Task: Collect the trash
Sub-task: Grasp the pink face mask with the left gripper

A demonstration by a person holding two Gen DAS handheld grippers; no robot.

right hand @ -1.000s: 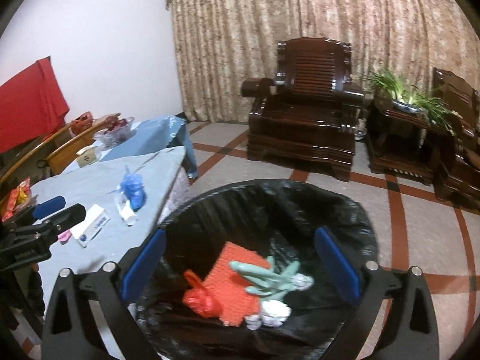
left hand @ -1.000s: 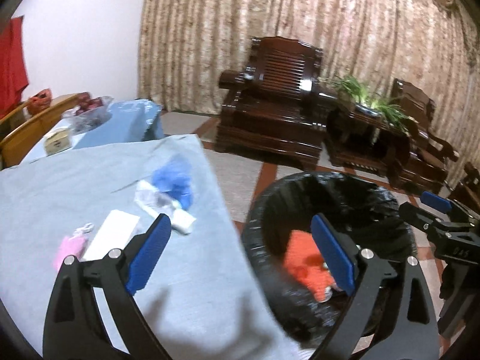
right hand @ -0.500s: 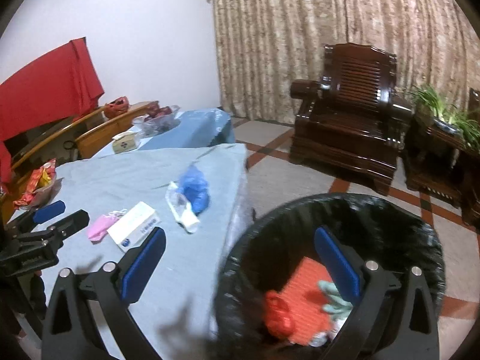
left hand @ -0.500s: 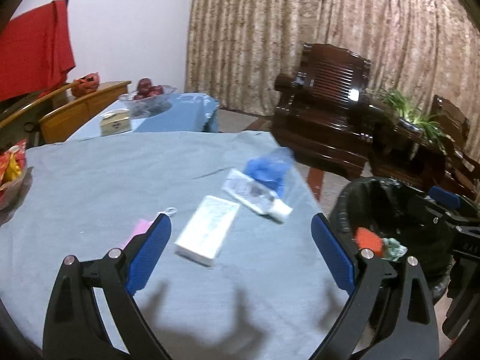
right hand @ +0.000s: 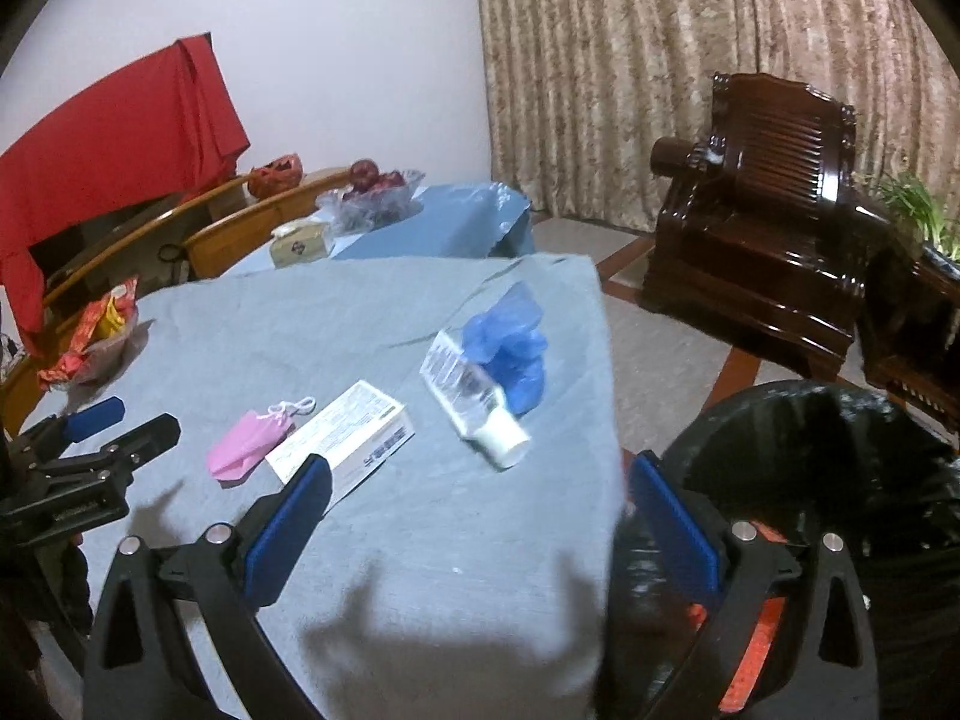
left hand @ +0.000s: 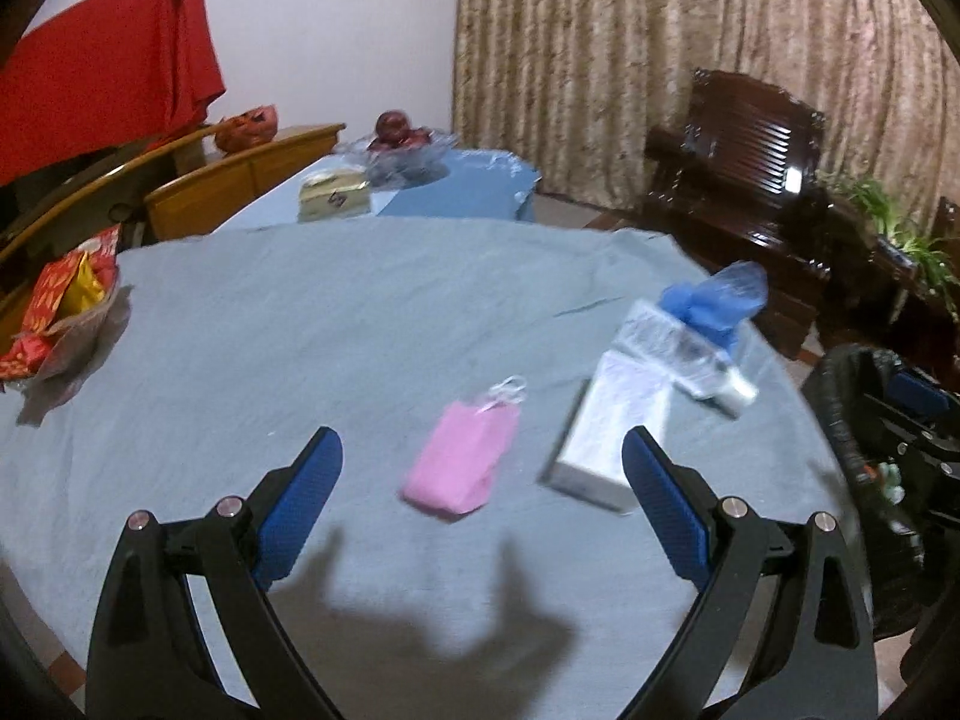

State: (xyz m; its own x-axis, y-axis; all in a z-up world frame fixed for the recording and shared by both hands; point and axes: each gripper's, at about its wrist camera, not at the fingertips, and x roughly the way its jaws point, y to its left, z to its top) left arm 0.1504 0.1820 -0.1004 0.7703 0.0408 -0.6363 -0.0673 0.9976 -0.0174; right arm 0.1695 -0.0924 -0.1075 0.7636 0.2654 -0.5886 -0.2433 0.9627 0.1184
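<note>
Left claw (left hand: 480,480) spread wide, empty, over pink mask (left hand: 462,465); right claw (right hand: 474,516) spread, empty

Clothed table (left hand: 300,330) with mask (left hand: 461,461), box (left hand: 612,432), bottle (left hand: 678,348)

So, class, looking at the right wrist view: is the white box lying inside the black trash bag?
No, the white box lies on the grey tablecloth beside the pink mask, apart from the black trash bag.
</note>
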